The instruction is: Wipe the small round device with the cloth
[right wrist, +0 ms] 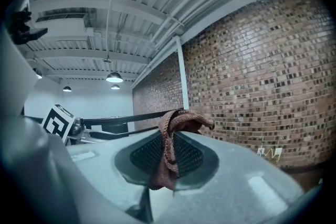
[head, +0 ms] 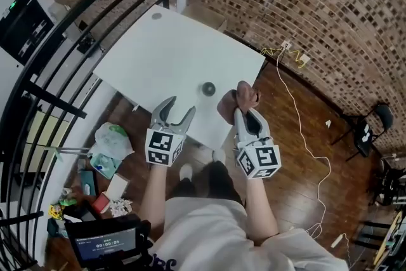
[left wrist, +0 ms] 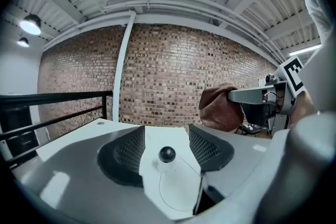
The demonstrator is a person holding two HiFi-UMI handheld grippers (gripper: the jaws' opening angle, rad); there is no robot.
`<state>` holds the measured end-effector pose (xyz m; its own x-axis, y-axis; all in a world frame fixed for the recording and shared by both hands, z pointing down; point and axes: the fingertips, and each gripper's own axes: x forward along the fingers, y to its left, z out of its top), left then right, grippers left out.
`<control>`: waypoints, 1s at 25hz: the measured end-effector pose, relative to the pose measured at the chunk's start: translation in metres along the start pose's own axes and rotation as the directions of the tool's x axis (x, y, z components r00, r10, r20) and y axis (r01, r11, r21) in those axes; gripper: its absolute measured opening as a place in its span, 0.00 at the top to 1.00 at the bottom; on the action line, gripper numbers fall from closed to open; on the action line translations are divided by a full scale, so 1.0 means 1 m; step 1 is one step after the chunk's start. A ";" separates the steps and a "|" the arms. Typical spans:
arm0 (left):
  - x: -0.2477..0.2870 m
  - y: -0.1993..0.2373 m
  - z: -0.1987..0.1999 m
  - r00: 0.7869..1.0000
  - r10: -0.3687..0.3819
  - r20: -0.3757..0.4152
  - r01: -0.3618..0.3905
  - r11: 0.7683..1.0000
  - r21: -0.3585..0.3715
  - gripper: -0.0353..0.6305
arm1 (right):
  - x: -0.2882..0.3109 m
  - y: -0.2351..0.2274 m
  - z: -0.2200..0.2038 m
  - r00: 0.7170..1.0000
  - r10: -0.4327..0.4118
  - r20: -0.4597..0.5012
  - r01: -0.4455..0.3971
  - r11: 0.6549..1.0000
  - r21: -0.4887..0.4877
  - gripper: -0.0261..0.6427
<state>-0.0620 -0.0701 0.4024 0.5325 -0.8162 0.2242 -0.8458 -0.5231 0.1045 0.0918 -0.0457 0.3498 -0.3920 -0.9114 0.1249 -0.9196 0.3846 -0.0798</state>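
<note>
**Forearms [head: 154, 190] stretched out, claws at the table edge**

Head view: the left claw [head: 181, 106] is released and empty, and the right claw [head: 241, 112] grasps a brown cloth [head: 238, 97]. The small round device [head: 208, 88] sits on the white table [head: 158, 47] near its front edge, just ahead of both claws.

Left gripper view: the jaws stand apart, with the device beyond the gap, untouched.

Right gripper view: the jaws clench the cloth, which drapes down.

device [head: 208, 88] on table [head: 162, 54] | cloth [head: 243, 98] right of device

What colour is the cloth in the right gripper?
Reddish brown. The cloth shows best in the left gripper view.
</note>
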 end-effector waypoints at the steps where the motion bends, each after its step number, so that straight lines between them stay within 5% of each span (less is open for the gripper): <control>1: 0.009 -0.001 -0.007 1.000 -0.004 -0.015 0.004 1.000 -0.001 0.52 | 0.005 -0.007 -0.005 1.000 0.002 -0.010 -0.002 1.000 0.008 0.90; 10: 0.078 -0.014 -0.075 0.984 -0.004 -0.176 -0.008 0.997 -0.071 0.48 | 0.049 -0.070 -0.033 0.996 0.045 -0.074 -0.040 0.997 0.066 0.90; 25: 0.150 -0.003 -0.141 0.961 -0.044 -0.272 0.030 0.998 -0.057 0.34 | 0.074 -0.115 -0.086 0.982 0.041 -0.183 -0.021 0.993 0.112 0.90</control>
<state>0.0162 -0.1566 0.5726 0.5403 -0.6948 0.4747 -0.8302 -0.5322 0.1660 0.1666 -0.1450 0.4535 -0.4275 -0.8527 0.3002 -0.9027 0.3846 -0.1930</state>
